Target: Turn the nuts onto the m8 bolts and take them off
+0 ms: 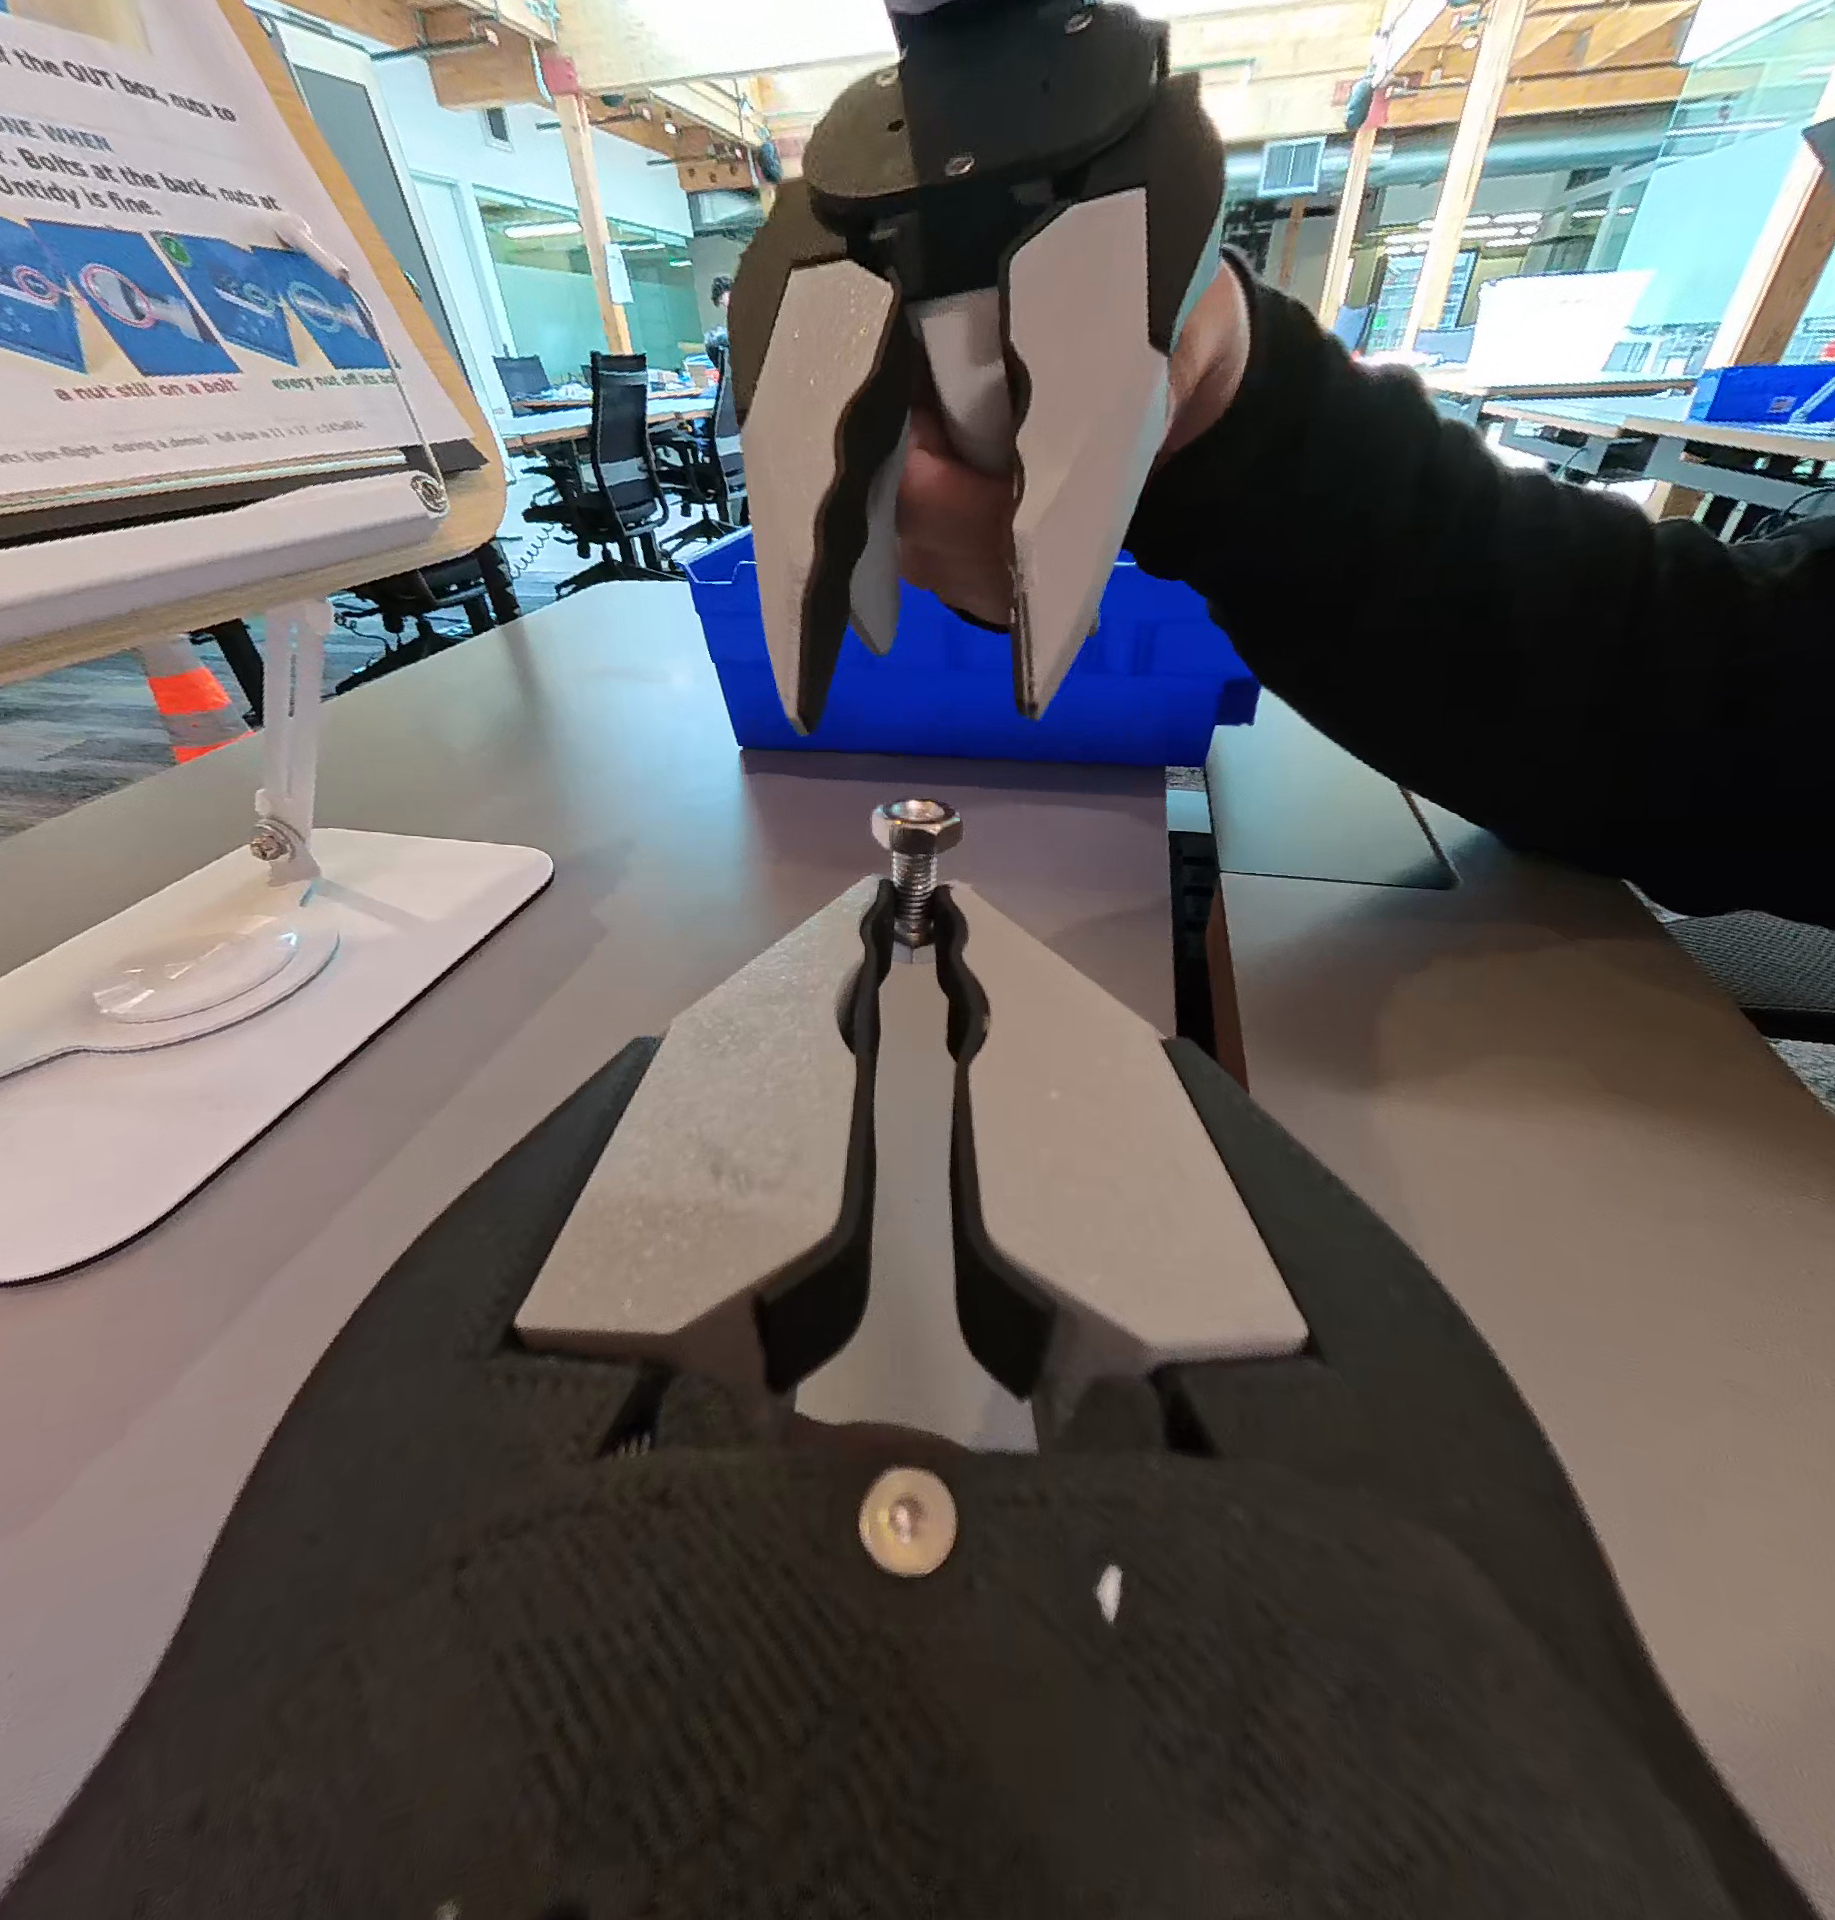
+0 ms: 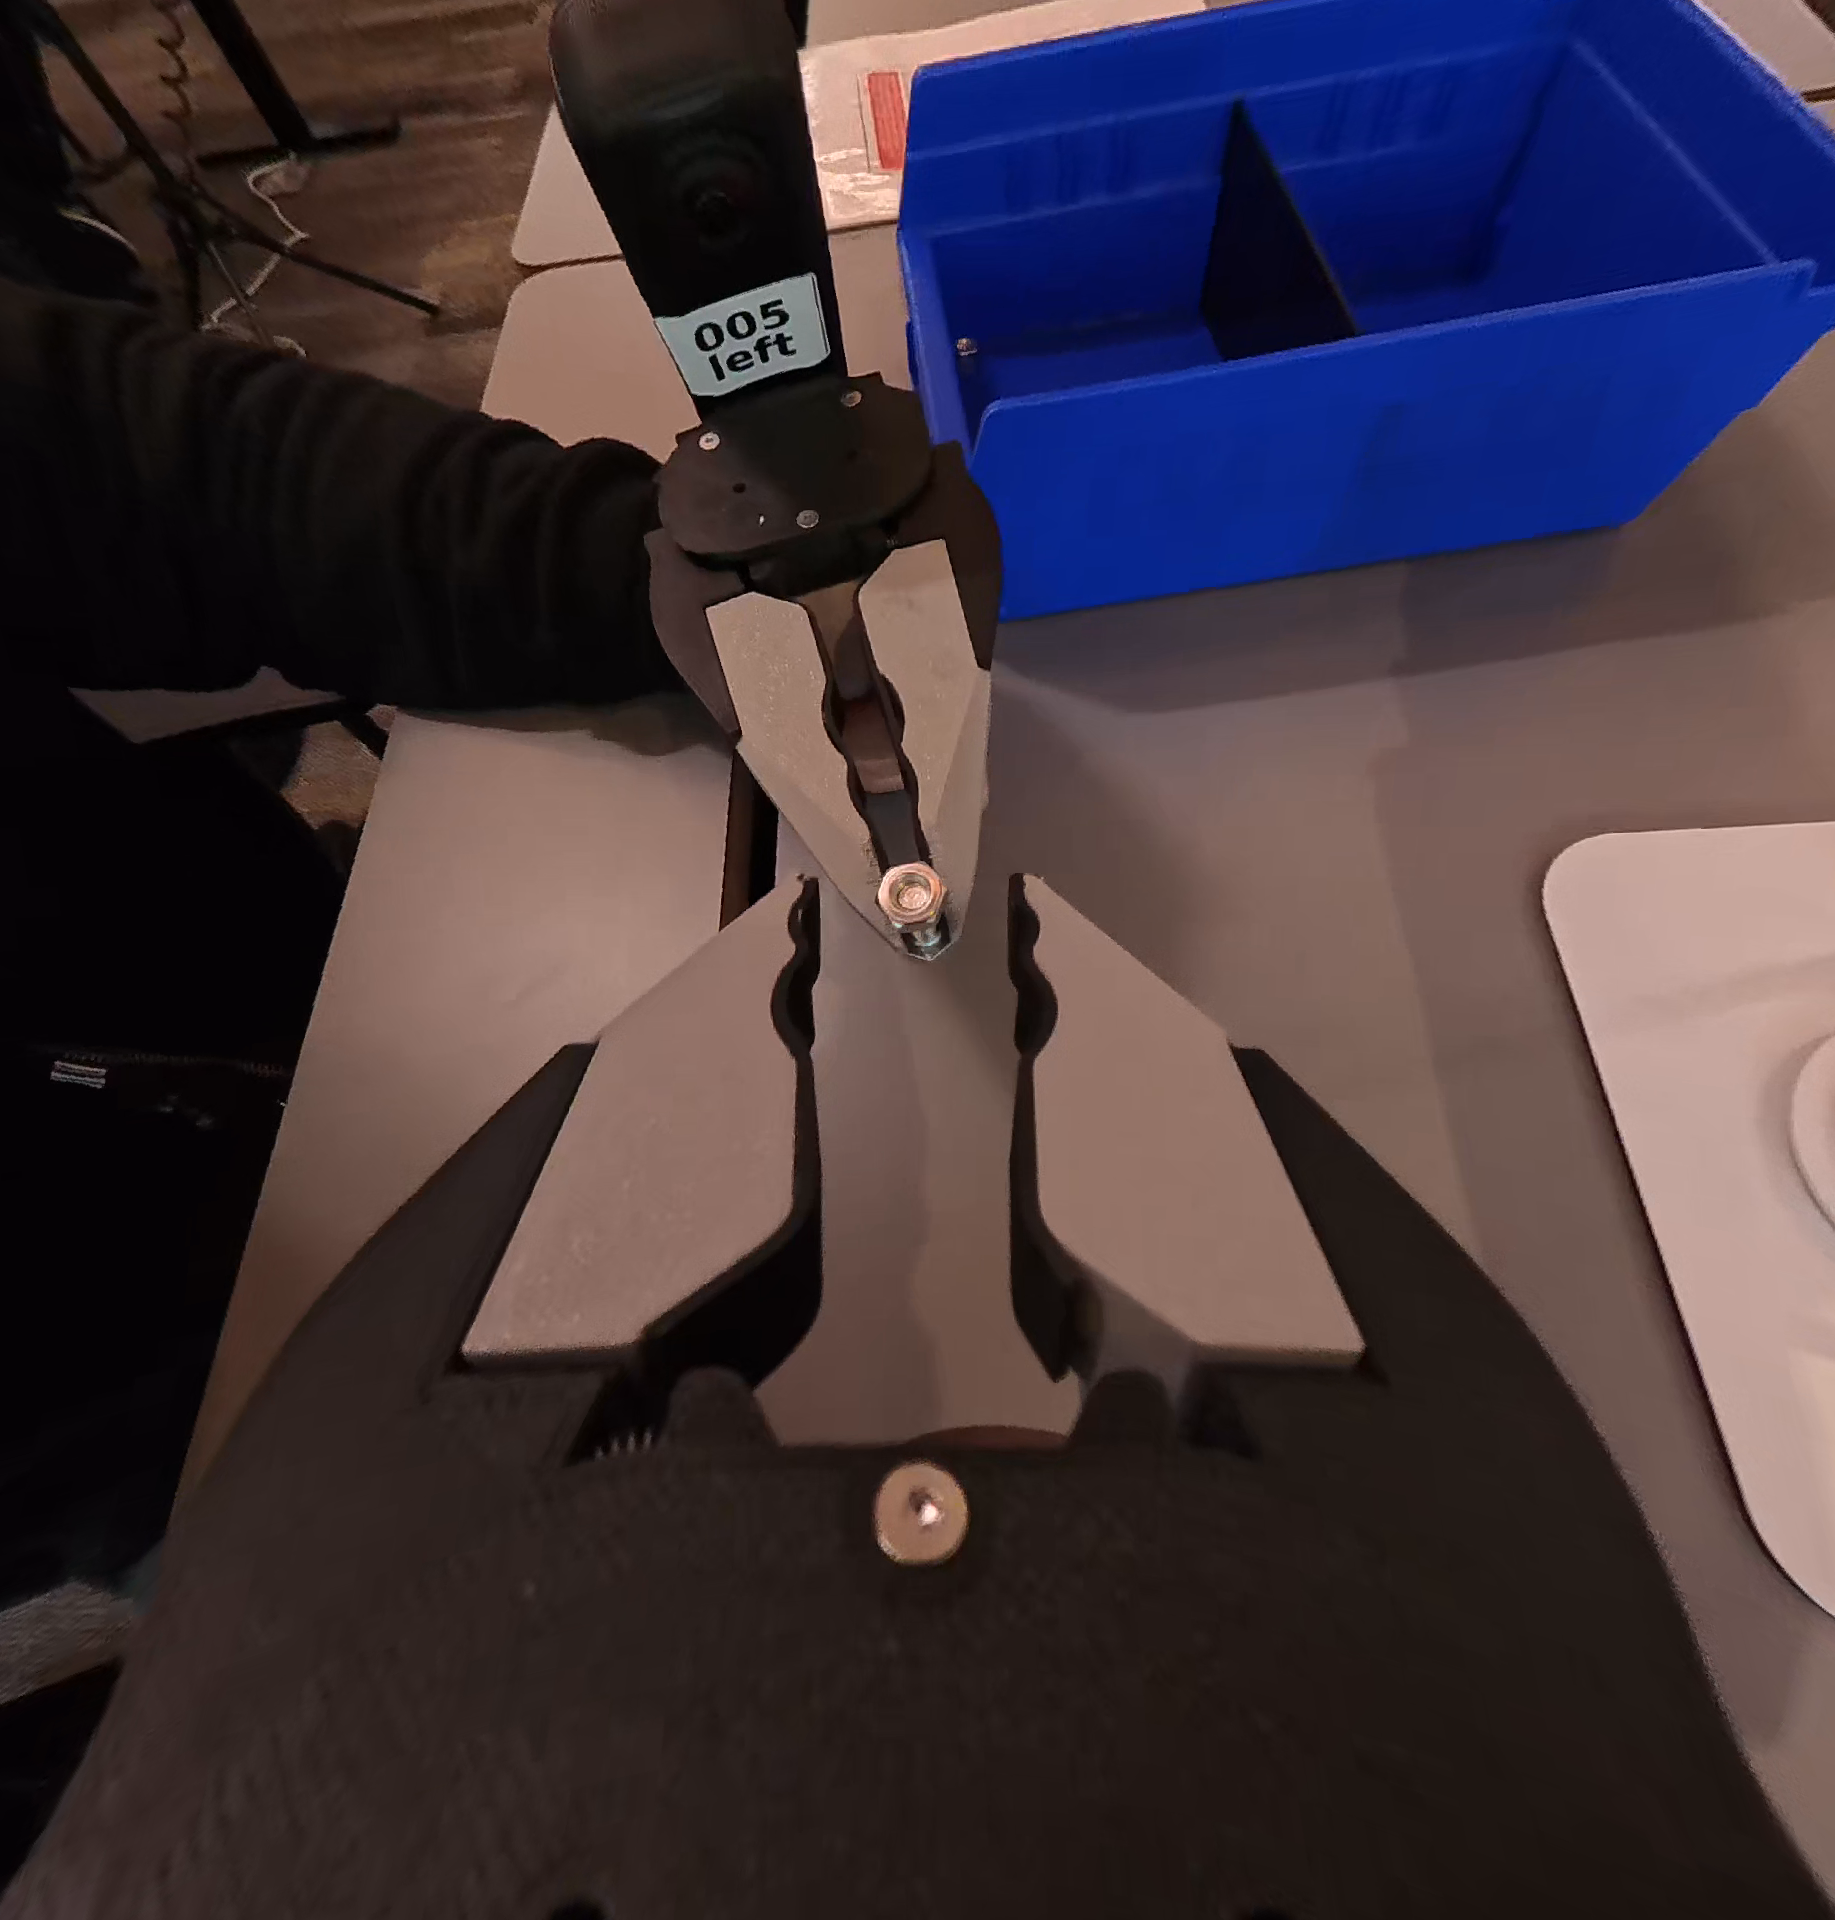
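We are clamping the left gripper point(image 1: 915, 914) narrow on the bolt point(image 1: 913, 883), gripping low at its head so the threaded shank stands up above the table point(image 1: 601, 810). The nut point(image 1: 915, 826) is sitting at the very top of the thread, apart from both sets of fingers. We are holding the right gripper point(image 1: 918, 717) above it, jaws spread wide and carrying nothing.

As we are judging it, the nut is riding on few threads, so a crooked pinch could cross-thread it or knock it off onto the table. A hard twist could also spin the bolt in our left grip.

Farther back, the blue bin point(image 2: 1412, 499) is standing with its divider. A printed instruction sheet on a white stand point(image 1: 165, 312) and a sticker on the left gripper's handle point(image 2: 752, 338) are both carrying writing, which we are leaving unread.
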Demonstrator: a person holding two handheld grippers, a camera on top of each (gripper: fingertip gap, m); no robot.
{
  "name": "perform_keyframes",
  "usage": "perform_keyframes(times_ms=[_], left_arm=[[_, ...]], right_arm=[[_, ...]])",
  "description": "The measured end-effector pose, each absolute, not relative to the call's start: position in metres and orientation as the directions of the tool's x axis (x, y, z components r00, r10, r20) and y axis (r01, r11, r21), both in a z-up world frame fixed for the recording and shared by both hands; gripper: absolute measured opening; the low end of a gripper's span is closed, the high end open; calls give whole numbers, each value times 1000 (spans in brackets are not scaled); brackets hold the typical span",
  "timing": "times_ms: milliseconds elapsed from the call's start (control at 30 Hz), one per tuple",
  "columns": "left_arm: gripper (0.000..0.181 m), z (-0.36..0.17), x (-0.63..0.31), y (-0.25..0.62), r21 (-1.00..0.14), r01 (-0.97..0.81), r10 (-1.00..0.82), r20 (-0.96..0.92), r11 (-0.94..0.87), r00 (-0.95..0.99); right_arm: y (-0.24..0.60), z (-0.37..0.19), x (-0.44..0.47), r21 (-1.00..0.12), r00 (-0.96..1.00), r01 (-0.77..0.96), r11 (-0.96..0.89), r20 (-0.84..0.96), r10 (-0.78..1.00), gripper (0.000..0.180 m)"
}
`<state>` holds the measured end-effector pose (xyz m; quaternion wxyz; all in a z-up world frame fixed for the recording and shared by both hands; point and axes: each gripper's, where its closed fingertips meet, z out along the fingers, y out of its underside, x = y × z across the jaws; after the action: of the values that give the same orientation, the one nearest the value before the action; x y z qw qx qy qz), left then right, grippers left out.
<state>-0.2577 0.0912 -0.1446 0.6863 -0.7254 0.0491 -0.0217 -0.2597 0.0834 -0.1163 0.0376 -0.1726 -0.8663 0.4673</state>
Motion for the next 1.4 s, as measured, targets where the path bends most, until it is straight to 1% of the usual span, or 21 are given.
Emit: perform_keyframes(times_ms=[167,600,833,1000,1067,1133,1167,1300,1400], left_arm=[[5,-145,-258,91,-997,-46,-97,-41,-55,994],[5,-142,-268,90,-999,-6,-56,-4,-42,998],[5,-142,-267,90,-999,-2,-67,1,-35,998],[5,-141,-267,89,-1000,1,-65,3,-31,998],[5,-141,-269,89,-1000,1,-59,3,-32,998],[5,-141,-272,89,-999,2,-42,4,-33,999],[5,-141,-271,89,-999,6,-47,7,-34,999],[5,-141,-269,89,-999,6,-55,8,-33,998],[5,-141,-269,89,-1000,6,-59,7,-31,998]], right_arm=[[79,-127,-258,-805,-945,260,533,-100,311,34],[80,-134,-252,-778,-950,264,571,-107,294,23],[84,-125,-263,-805,-936,262,533,-78,343,26],[78,-127,-261,-807,-945,245,537,-74,320,26],[77,-131,-258,-797,-948,246,552,-80,307,25],[78,-133,-254,-789,-952,250,561,-95,291,18],[78,-133,-254,-788,-953,250,562,-97,288,17],[80,-126,-260,-807,-944,253,533,-86,319,19],[80,-126,-266,-815,-936,251,522,-67,345,24]])
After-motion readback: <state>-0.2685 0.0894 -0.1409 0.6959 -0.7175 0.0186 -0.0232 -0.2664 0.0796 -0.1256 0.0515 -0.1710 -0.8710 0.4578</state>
